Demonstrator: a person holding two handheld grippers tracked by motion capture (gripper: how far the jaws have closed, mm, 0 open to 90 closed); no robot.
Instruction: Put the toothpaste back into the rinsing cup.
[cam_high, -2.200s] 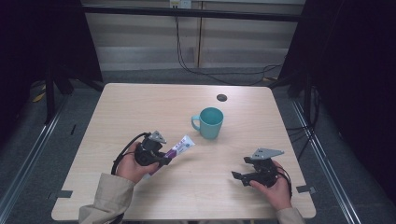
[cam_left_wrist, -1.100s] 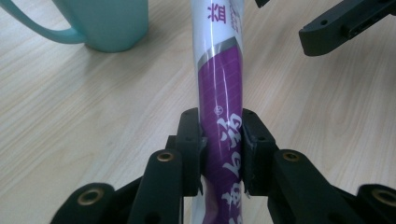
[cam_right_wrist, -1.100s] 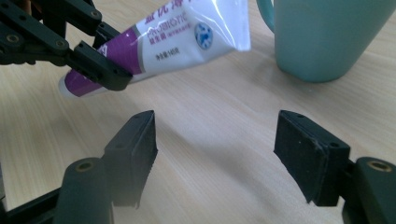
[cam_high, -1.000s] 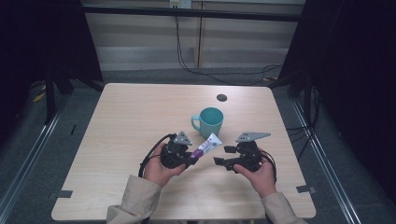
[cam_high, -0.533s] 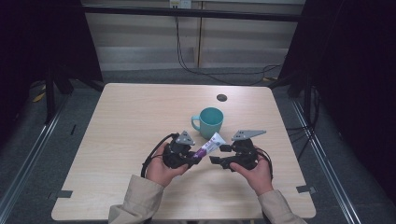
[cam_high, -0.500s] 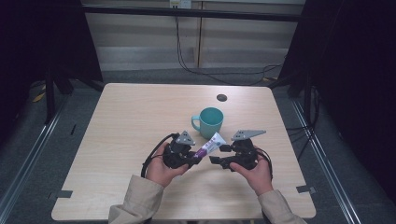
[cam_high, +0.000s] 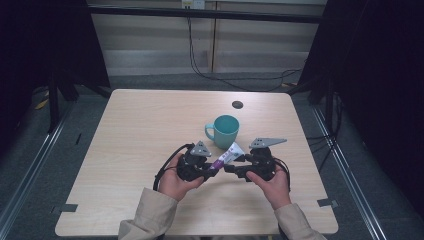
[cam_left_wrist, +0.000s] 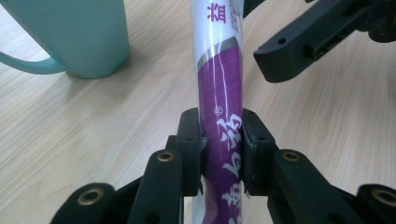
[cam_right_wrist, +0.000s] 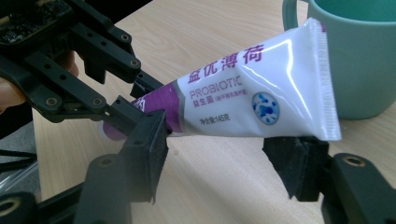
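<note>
While the left claw (cam_left_wrist: 219, 154) clamps the toothpaste tube (cam_left_wrist: 219, 93) near the teal mug (cam_high: 224, 131), the right claw (cam_right_wrist: 224, 154), jaws spread, should close squarely across its flat end.

A light wooden table (cam_high: 125, 145) carries a teal mug (cam_high: 225, 131) near its middle

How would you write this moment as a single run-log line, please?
left gripper: shut on toothpaste tube | right gripper: open around tube's flat end | teal mug: on table, behind
</note>
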